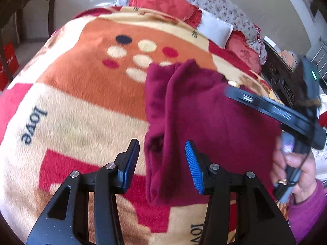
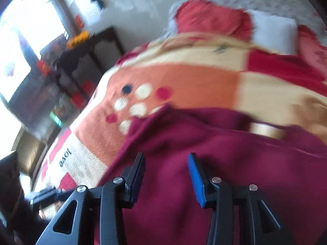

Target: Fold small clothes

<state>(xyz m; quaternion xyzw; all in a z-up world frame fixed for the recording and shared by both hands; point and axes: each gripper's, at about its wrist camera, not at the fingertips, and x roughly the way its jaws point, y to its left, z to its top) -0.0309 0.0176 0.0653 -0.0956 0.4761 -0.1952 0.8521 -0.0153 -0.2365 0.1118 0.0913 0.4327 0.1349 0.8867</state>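
On blanket point(image 1: 81, 102) | maroon garment point(image 1: 204, 122) beneath both | left hand-held gripper point(image 1: 162, 163), right hand-held gripper point(image 2: 166, 175) apart, empty

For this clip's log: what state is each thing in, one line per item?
Left gripper: open, empty, over the garment's left edge.
Right gripper: open, empty, over the garment.
Maroon garment: on the blanket, partly folded, a flap lying over its left side.
Blanket: spread over the bed, under the garment.
Red pillows: at the head of the bed.
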